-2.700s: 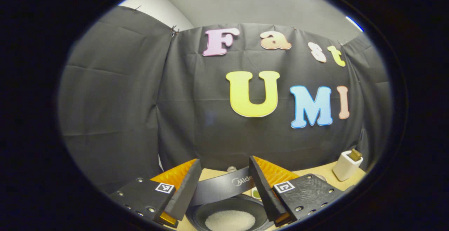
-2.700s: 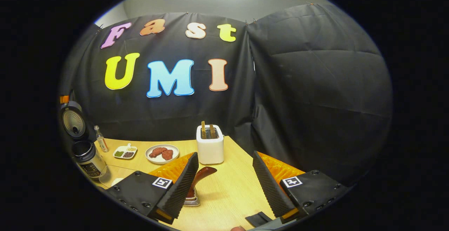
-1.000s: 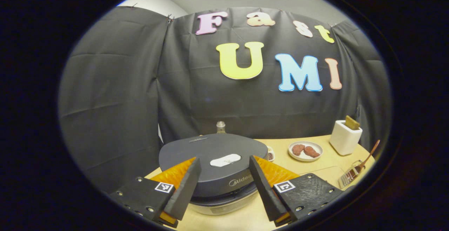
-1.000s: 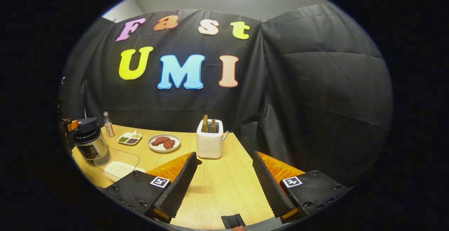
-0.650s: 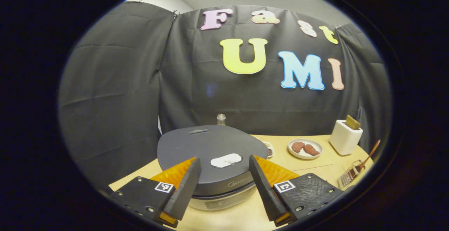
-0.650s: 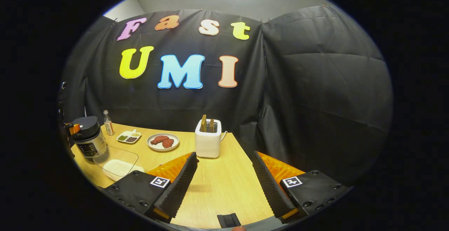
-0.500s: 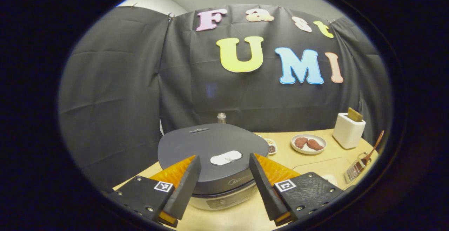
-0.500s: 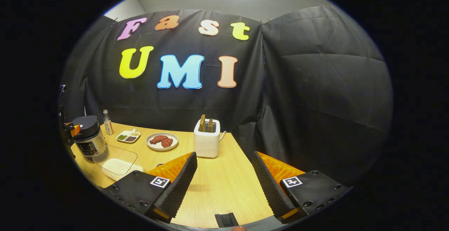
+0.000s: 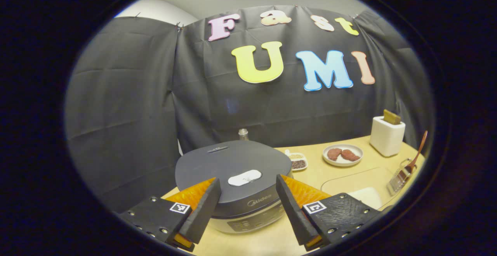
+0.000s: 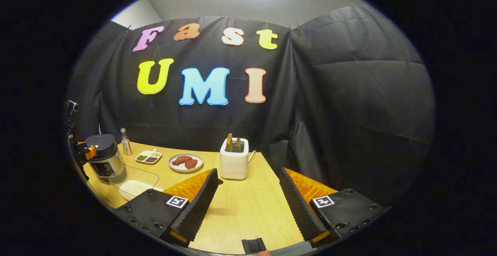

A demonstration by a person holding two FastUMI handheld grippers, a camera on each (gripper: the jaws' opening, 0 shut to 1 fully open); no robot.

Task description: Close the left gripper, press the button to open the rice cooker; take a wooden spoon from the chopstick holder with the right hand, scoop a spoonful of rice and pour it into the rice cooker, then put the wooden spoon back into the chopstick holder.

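My left gripper (image 9: 245,205) and right gripper (image 10: 248,205) gape wide, holding nothing. The slim, dark wooden spoon (image 9: 417,153) looks light and stiff; I'd pinch its upright handle above the wire chopstick holder (image 9: 400,176).

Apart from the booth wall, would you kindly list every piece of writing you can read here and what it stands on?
"Midea": brand mark on the front of the rice cooker, just below its lid.
Print on the rice cooker's control panel: too small to read.
Label on the bottle: too small to read.
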